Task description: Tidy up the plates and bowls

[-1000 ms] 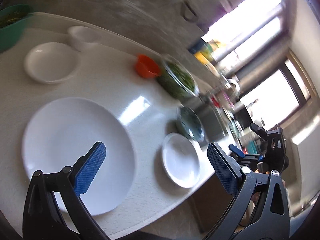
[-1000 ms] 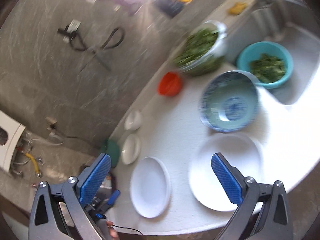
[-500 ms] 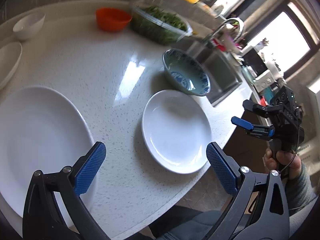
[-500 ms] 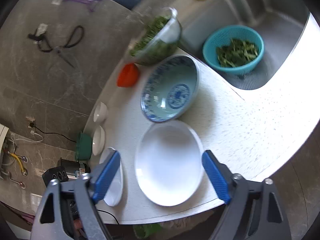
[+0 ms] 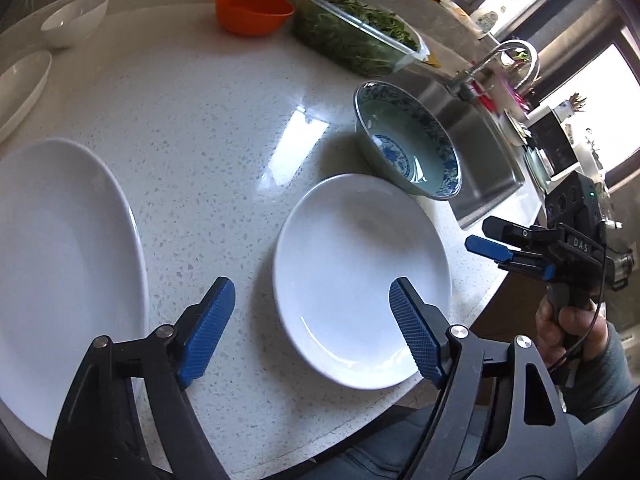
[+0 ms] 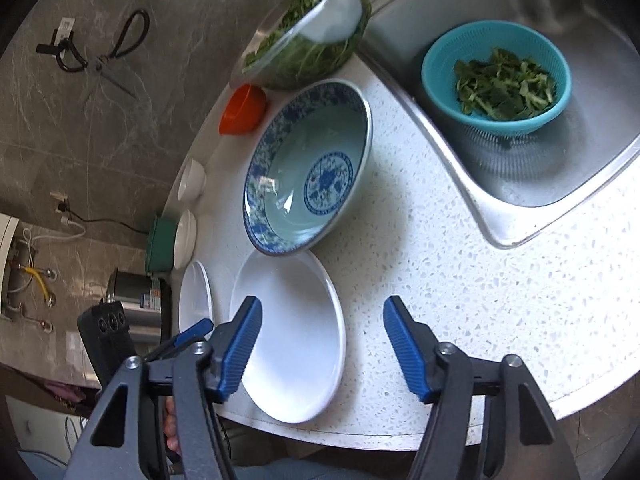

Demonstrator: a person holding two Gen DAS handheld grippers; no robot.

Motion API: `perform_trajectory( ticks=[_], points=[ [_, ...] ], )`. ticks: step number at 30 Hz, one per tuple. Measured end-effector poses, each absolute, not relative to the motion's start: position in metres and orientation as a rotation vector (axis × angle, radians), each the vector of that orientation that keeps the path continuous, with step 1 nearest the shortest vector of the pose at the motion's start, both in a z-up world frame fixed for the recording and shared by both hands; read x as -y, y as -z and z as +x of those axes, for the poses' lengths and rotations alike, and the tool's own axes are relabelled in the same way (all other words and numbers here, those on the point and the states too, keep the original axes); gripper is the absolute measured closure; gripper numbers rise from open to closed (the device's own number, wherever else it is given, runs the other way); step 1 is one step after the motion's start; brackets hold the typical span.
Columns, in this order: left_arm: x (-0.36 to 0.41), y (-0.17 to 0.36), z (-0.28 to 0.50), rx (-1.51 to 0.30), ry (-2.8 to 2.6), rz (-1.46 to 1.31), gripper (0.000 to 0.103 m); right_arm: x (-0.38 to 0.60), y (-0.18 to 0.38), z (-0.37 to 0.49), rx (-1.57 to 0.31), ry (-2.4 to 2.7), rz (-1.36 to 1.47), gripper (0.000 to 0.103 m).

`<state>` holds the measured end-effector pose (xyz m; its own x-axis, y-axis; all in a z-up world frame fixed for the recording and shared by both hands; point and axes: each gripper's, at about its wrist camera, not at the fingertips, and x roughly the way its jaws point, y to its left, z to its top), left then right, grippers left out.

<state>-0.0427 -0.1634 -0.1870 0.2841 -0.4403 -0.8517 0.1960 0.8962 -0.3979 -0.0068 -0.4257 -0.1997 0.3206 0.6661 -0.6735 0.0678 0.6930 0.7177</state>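
Observation:
A deep white plate lies near the counter's front edge, touching a blue-patterned bowl behind it. A large flat white plate lies to its left. My left gripper hovers over the deep plate's near left rim, jaws closing, pads not touching it. My right gripper hovers over that plate's right rim, jaws also closing, with nothing pressed. Each gripper shows in the other's view: the right gripper and the left gripper.
At the back stand an orange bowl, a glass bowl of greens, a small white bowl and a white dish. A teal colander sits in the sink. A green bowl is far left.
Both grippers have come down and closer to the deep white plate, which now fills more of each view. Both pairs of jaws have narrowed. No dish has moved.

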Motion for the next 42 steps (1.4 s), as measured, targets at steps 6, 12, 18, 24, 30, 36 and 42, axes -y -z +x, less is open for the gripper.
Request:
perform_trajectory(
  ticks=[6, 12, 18, 24, 30, 36, 42],
  points=[
    [0.166, 0.196, -0.048, -1.236, 0.434, -0.228, 0.025, 0.420, 0.206, -0.005, -1.230, -0.480, 0.711, 0.037],
    [0.171, 0.205, -0.044, -1.257, 0.455, -0.237, 0.044, 0.417, 0.219, -0.007, -1.255, -0.491, 0.724, 0.040],
    [0.169, 0.224, -0.039, -1.304, 0.438, -0.272, 0.063, 0.407, 0.227, -0.009, -1.270, -0.507, 0.713, 0.045],
    [0.168, 0.229, -0.034, -1.303, 0.428, -0.288, 0.071, 0.406, 0.233, -0.006, -1.277, -0.498, 0.723, 0.058],
    [0.170, 0.234, -0.033, -1.322, 0.436, -0.297, 0.080, 0.404, 0.237, -0.001, -1.317, -0.495, 0.705, 0.073],
    [0.168, 0.236, -0.027, -1.343, 0.436, -0.311, 0.087, 0.401, 0.242, 0.003, -1.372, -0.507, 0.705, 0.087],
    [0.168, 0.236, -0.026, -1.362, 0.422, -0.291, 0.094, 0.395, 0.244, 0.008, -1.417, -0.510, 0.663, 0.097]
  ],
)
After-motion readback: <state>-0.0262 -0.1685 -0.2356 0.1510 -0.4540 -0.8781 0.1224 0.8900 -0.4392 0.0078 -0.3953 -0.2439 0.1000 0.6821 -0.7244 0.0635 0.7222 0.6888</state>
